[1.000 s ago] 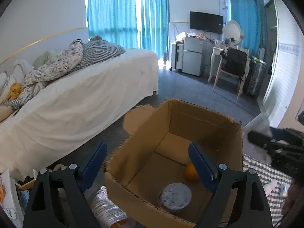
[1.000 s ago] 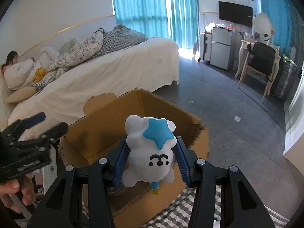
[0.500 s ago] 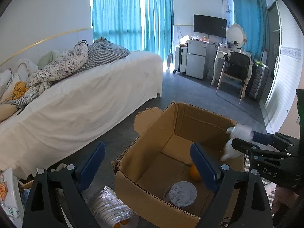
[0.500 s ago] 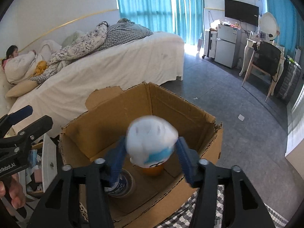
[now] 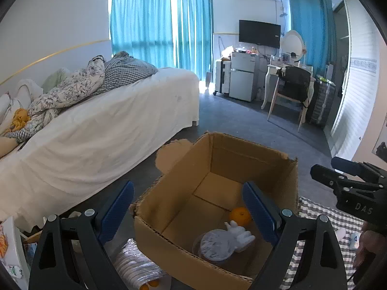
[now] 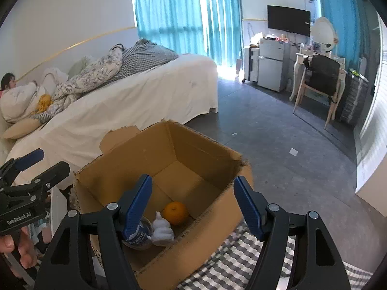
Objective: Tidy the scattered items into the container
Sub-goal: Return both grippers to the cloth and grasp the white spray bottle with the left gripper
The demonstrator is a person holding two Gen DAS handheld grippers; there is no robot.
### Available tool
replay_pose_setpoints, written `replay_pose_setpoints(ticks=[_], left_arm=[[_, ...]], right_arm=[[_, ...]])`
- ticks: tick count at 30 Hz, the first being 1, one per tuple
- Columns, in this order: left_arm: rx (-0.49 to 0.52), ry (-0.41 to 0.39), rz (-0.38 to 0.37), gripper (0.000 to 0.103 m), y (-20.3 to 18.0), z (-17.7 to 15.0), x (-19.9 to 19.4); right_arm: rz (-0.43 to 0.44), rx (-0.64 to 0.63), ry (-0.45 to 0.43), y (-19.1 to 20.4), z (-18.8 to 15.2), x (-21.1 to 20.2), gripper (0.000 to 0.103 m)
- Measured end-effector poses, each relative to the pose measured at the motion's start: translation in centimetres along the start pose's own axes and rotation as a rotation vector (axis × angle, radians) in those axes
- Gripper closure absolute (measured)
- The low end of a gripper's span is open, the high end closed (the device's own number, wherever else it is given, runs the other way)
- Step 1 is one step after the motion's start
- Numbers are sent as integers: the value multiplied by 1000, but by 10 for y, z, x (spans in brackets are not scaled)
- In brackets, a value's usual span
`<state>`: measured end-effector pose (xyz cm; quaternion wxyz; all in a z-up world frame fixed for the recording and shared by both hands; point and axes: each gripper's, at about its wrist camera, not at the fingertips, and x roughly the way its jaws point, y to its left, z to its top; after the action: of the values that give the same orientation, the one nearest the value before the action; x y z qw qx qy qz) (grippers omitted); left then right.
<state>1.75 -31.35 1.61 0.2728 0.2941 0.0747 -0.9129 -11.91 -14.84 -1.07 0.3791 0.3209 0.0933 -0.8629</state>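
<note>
While the cardboard box (image 6: 208,149) sits open in the middle of both views, the surroundings crowd it from the left. At far left in the right wrist view a person (image 6: 7,84) lies among white bedding on the bed (image 6: 135,101), which is draped in a white sheet and topped with a floral duvet (image 6: 94,75) and a grey checked blanket (image 6: 147,56). Near the box's left corner, in the left wrist view, lies a crinkled silvery packet (image 5: 137,265).

The left gripper (image 5: 188,210) hangs over the box's near wall, jaws spread wide with nothing between the blue pads. The right gripper (image 6: 193,205) hovers above the box's near edge, its jaws opening and empty; only the box interior shows between them.

Inside the box the white plush toy (image 6: 162,229) lies on the bottom, leaning against a round lidded tub (image 5: 215,244) and just beside an orange (image 6: 175,212). The right gripper's left finger (image 6: 137,205) partly hides the tub.

Under the box's right side runs a grey checked cloth (image 6: 239,261). Farther right across the grey floor (image 6: 278,169) stand a small fridge (image 6: 271,72), a wall television (image 6: 289,20), a white desk with a dark chair (image 6: 321,78), and teal curtains (image 6: 181,14).
</note>
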Motion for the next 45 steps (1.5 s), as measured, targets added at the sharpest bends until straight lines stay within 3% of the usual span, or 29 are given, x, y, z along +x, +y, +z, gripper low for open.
replay_pose_setpoints(ticks=[7, 13, 18, 27, 34, 45], left_arm=[[40, -13, -79, 6, -35, 0, -9], [108, -29, -194, 0, -86, -2, -21], [184, -33, -283, 0, -135, -11, -32], [285, -24, -450, 0, -212, -42, -39], [358, 37, -496, 0, -253, -72, -23], [519, 126, -536, 1, -285, -110, 20]], right_arm=[[-95, 61, -32, -39, -14, -44, 29], [-235, 139, -74, -82, -35, -101, 17], [-357, 220, -100, -120, -58, -145, 1], [-517, 343, -88, -172, -111, -206, 0], [-555, 421, -76, -199, -144, -223, 0], [-562, 476, -58, -204, -160, -212, 0]])
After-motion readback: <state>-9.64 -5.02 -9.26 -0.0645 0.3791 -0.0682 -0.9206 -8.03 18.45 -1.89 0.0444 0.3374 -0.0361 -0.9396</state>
